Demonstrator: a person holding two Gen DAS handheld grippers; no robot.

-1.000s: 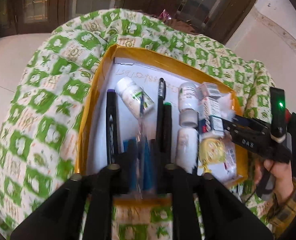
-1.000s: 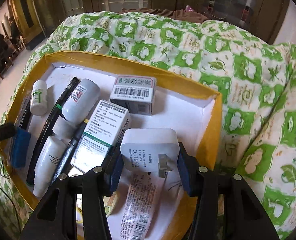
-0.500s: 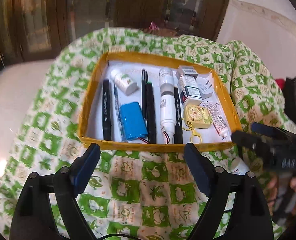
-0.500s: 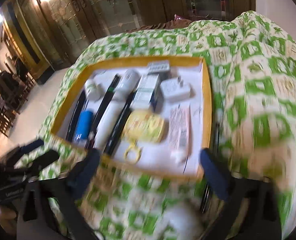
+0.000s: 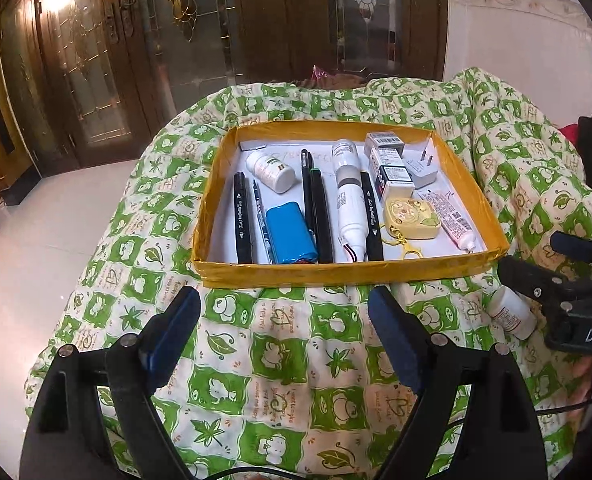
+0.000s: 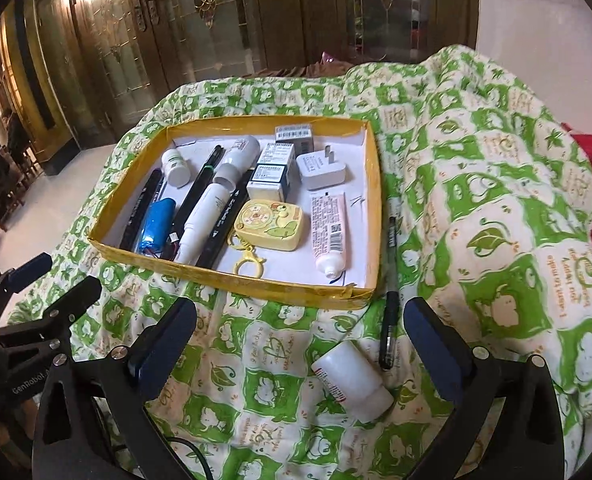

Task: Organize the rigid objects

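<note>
A yellow-rimmed shallow box (image 5: 336, 270) (image 6: 231, 282) sits on a green patterned quilt (image 5: 279, 360). It holds black markers, a blue battery pack (image 5: 289, 234), white bottles, small cartons, a white charger plug (image 6: 322, 170), a yellow keychain case (image 6: 269, 226) and a tube (image 6: 330, 232). My left gripper (image 5: 283, 340) is open and empty, short of the box's near rim. My right gripper (image 6: 300, 344) is open and empty. A white bottle (image 6: 352, 380) lies on the quilt between its fingers, and a black pen (image 6: 390, 300) lies beside the box's right wall.
Dark wooden doors with glass panels stand behind the quilt. White tiled floor (image 5: 35, 240) lies to the left. The right gripper shows at the right edge of the left wrist view (image 5: 568, 292), and the left gripper at the left edge of the right wrist view (image 6: 23, 300).
Both grippers let go inside the box, the left of the blue battery pack and the right of the white plug, then opened and pulled back towards me.
</note>
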